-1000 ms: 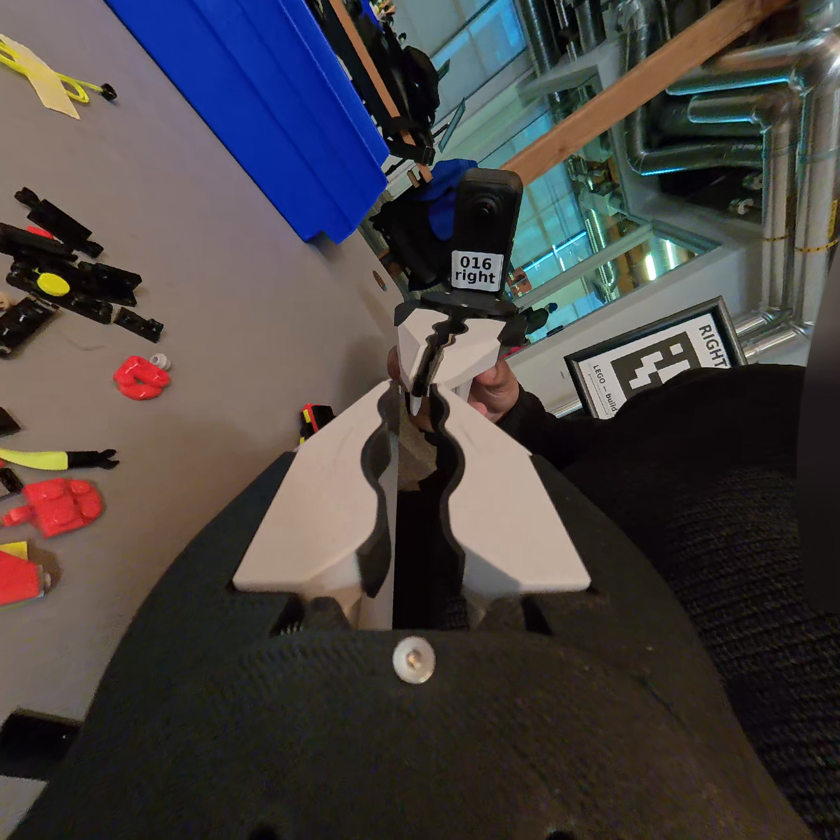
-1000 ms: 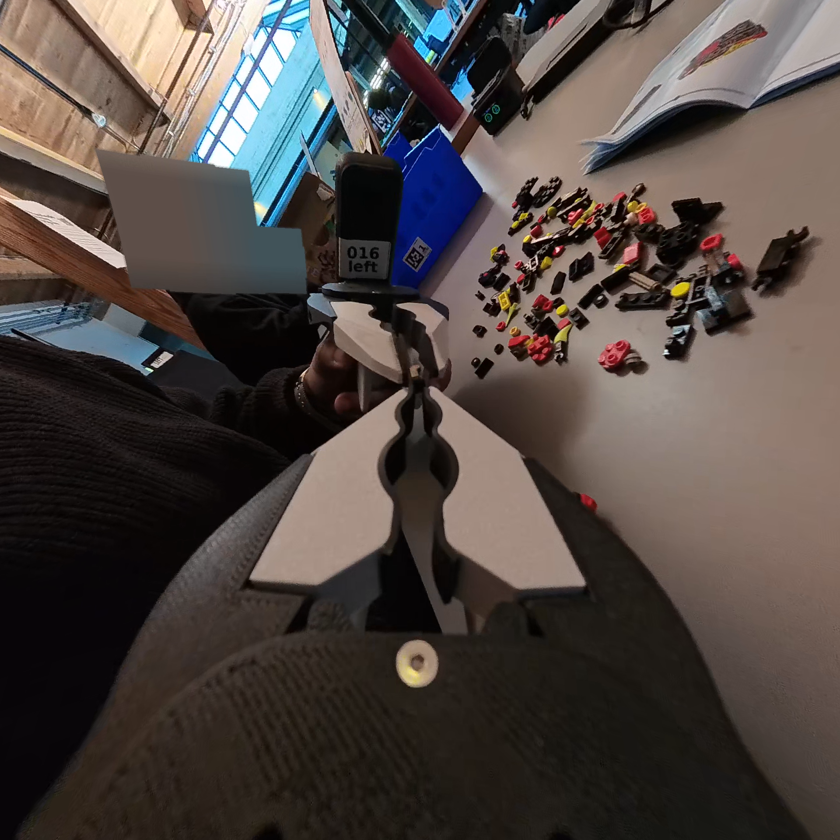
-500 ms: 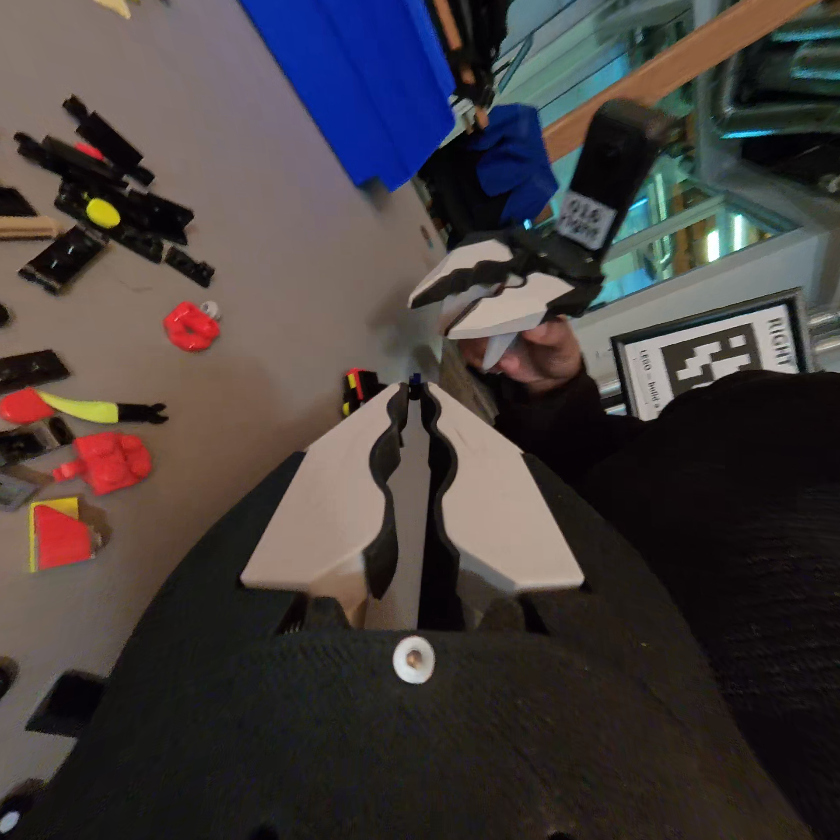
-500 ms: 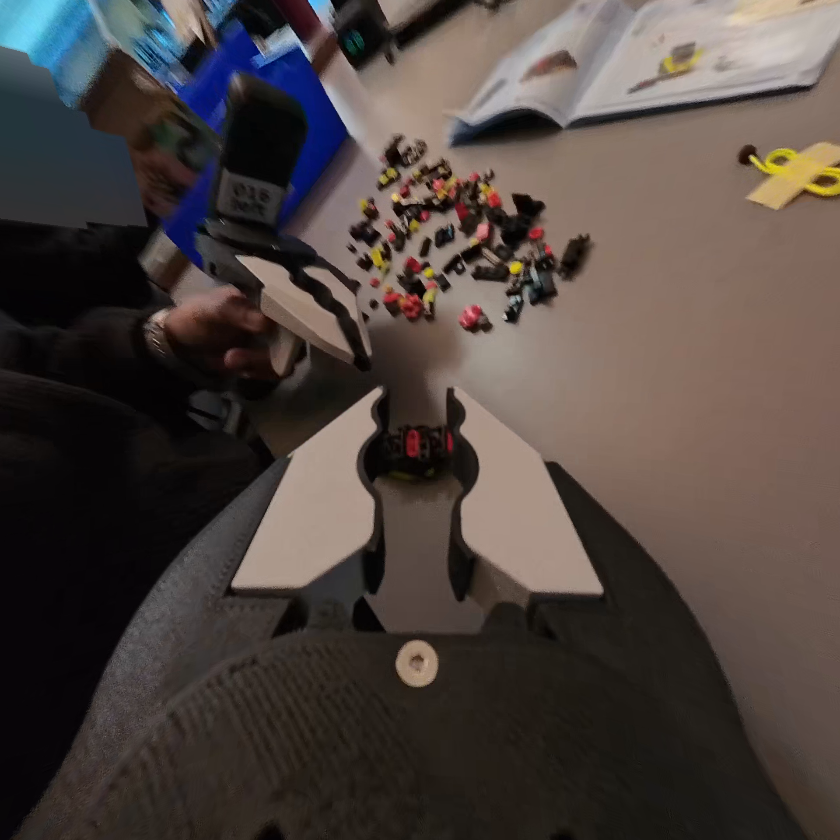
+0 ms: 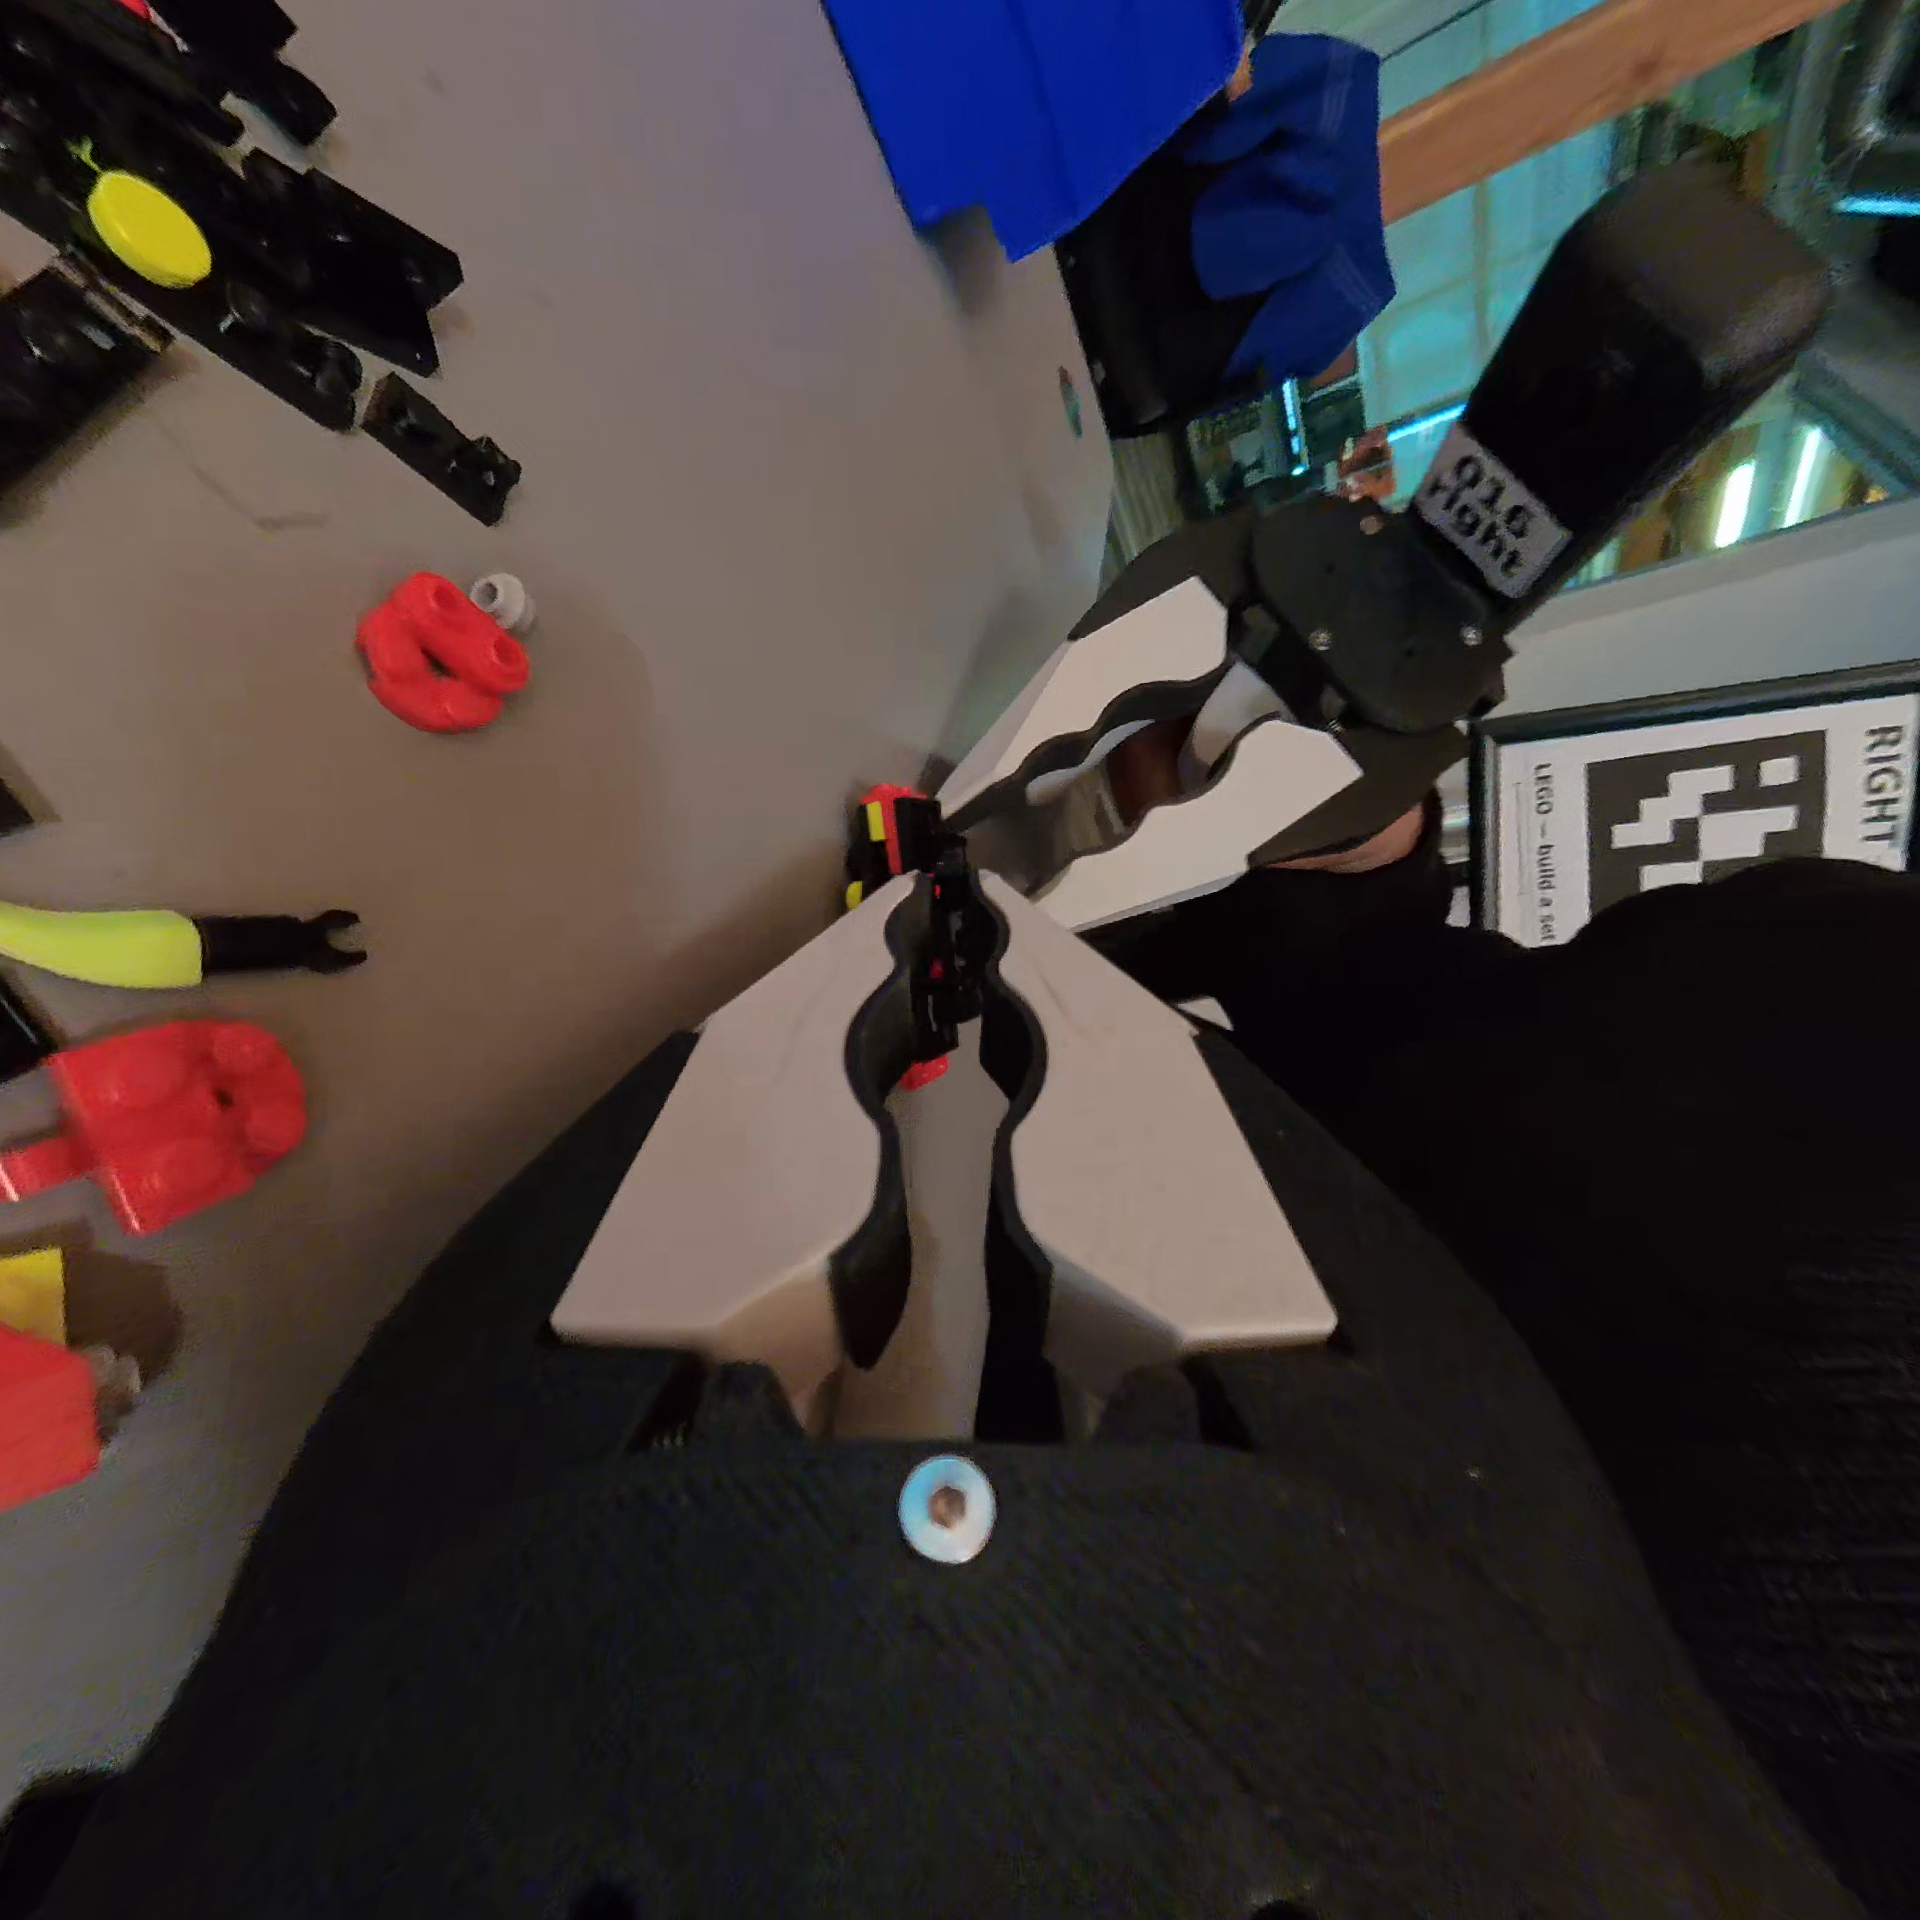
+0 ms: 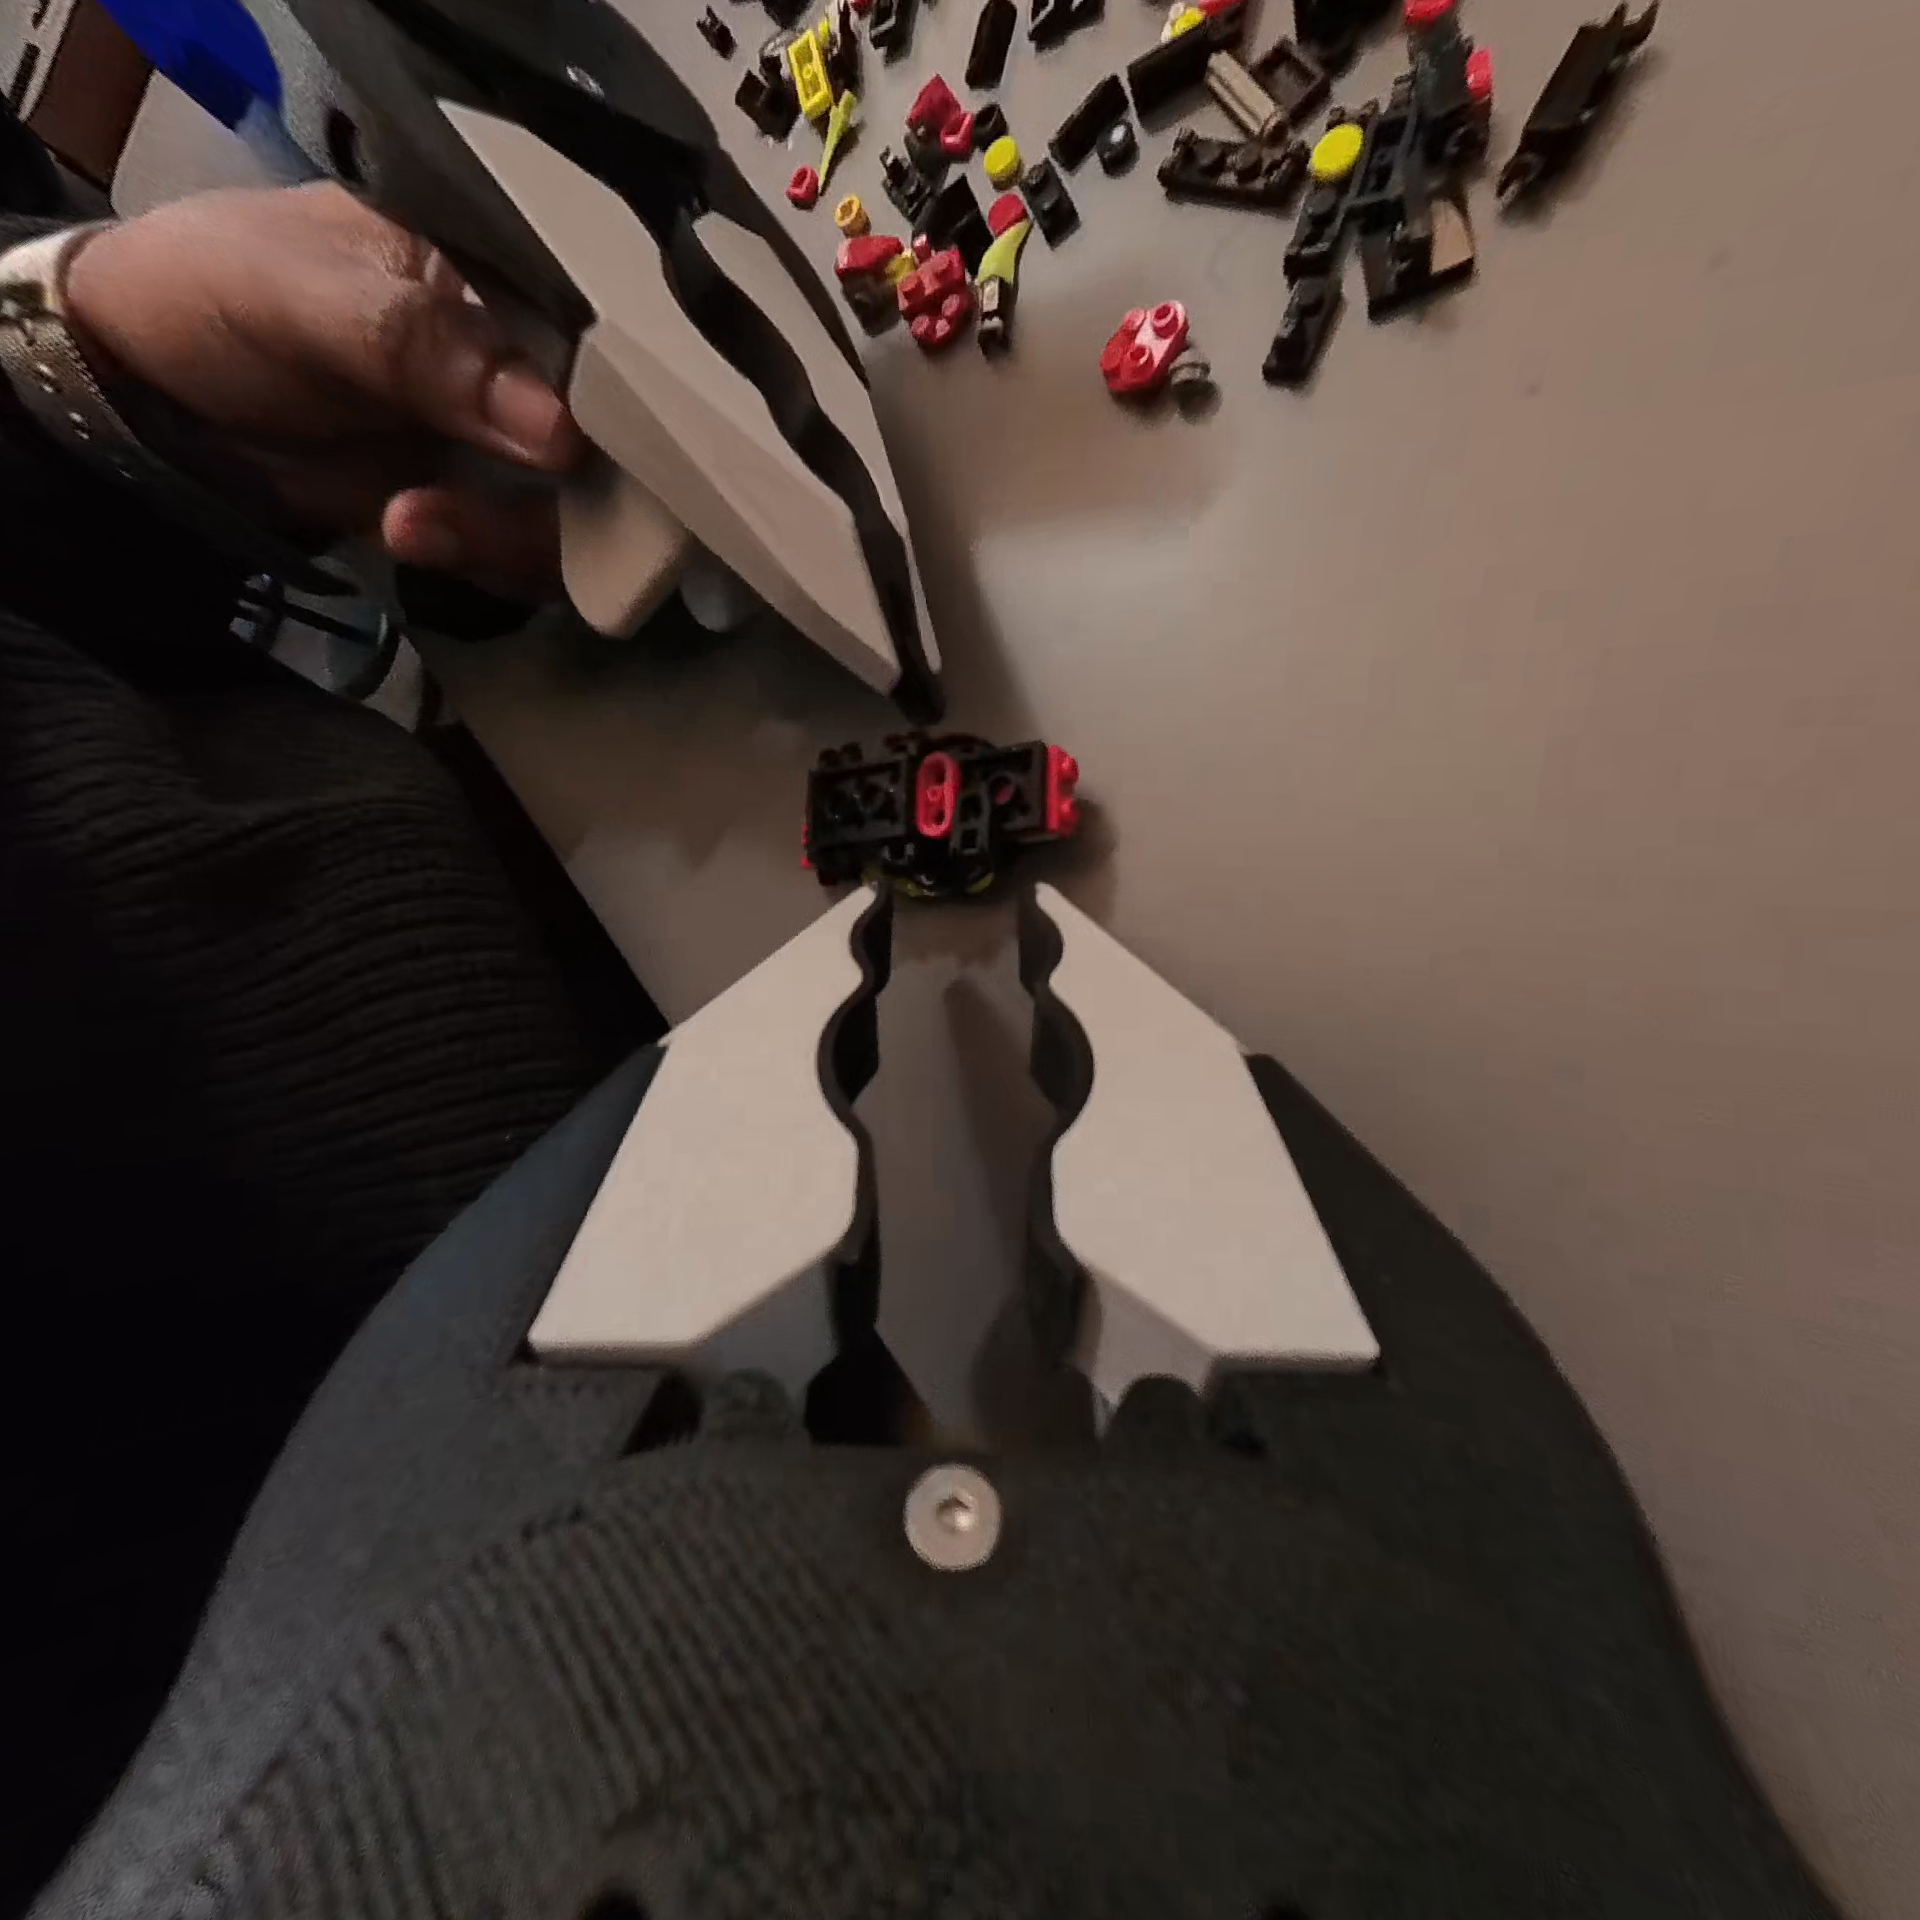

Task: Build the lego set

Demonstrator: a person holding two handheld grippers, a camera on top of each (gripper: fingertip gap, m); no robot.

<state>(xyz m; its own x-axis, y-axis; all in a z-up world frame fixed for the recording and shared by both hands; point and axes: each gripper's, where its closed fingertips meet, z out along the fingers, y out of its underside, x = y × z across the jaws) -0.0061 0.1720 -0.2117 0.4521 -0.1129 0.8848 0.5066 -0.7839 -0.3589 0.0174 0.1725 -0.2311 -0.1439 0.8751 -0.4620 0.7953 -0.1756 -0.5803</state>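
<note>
Through the left wrist view, my left hand-held gripper (image 5: pixel 943 904) has its jaws nearly together, with a small black-and-red brick assembly (image 5: pixel 902 836) at and between the tips; I cannot tell whether the pads press on it. The right hand-held gripper (image 5: pixel 951 805) reaches in from the right, its tips apart and right at the same assembly. On the grey desk (image 5: pixel 675 520) to the left lie a red round brick (image 5: pixel 442 649), a yellow-and-black curved piece (image 5: pixel 166 943) and black plates with a yellow stud (image 5: pixel 145 239).

Through the right wrist view, my right hand-held gripper (image 6: pixel 956 899) stands partly open, the brick assembly (image 6: pixel 940 810) just past its tips on the desk (image 6: pixel 1455 727), not pinched. The left hand-held gripper (image 6: pixel 914 696) points down at the assembly's far side. Loose bricks (image 6: pixel 1143 187) are scattered toward the desk's far edge.
</note>
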